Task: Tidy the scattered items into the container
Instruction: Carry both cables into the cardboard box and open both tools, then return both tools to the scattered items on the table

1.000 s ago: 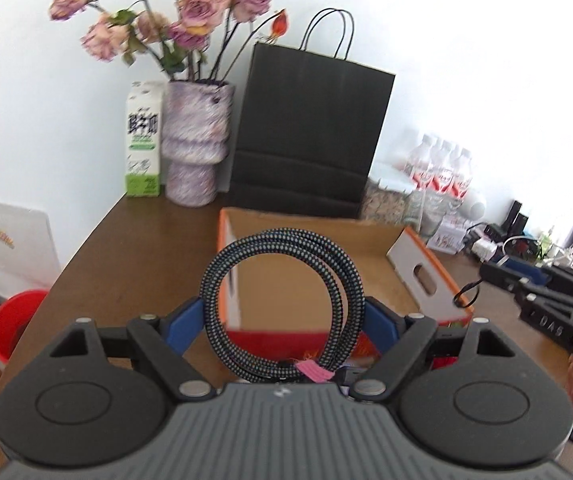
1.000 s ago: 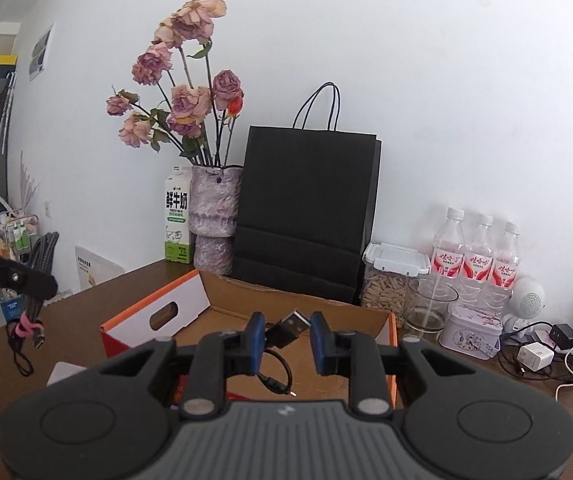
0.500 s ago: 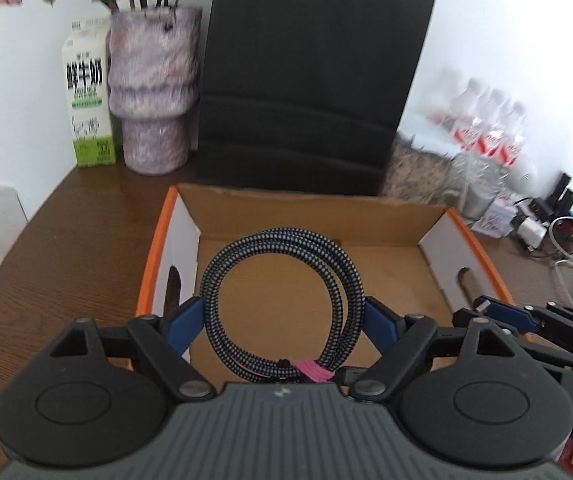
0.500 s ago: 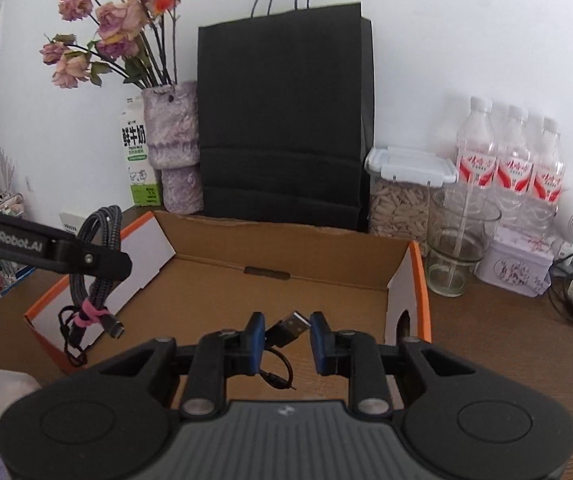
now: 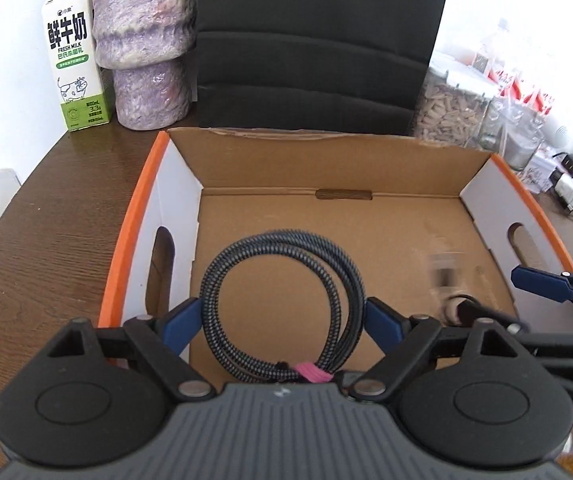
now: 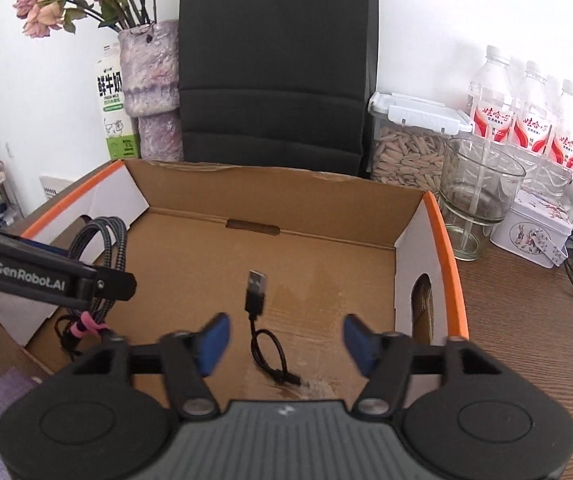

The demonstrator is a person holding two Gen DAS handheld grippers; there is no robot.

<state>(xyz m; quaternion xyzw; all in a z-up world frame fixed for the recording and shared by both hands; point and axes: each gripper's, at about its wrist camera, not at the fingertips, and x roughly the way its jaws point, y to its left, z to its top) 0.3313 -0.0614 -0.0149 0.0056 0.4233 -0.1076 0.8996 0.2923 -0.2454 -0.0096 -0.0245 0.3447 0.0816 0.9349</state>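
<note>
Open cardboard box (image 5: 326,168) with orange rims and white side flaps, set on a brown wooden table (image 5: 46,248), seen from 2 wrist cameras looking down into it. Left gripper (image 5: 282,320) poised over the near left part of the box, jaws opening, blue fingertips (image 5: 182,322) spread on either side of a coiled braided cable (image 5: 282,280); left fingertip touching or just beside the coil, right one just beside it, firm pressing not clear. Coil bound near the gripper body by a pink tie (image 5: 312,372), upright in the right wrist view (image 6: 102,264) and hanging from the left gripper close to the left flap. Right gripper (image 6: 286,342) above the near right part of the box, jaws opening, blue fingertips (image 6: 214,340) well apart with nothing pressed between them. Short black USB cable (image 6: 258,312) between and beyond those fingertips, slightly blurred, plug pointing far, thin lead curling toward the near wall; resting on the box floor or just above it, hard to tell. Behind the box, from left to right: milk carton (image 5: 76,56), purple mottled vase (image 5: 146,40) with dried roses (image 6: 66,0), black paper bag (image 6: 278,60), lidded tub of seeds (image 6: 410,144), glass cup (image 6: 478,196), 3 water bottles (image 6: 526,112).
</note>
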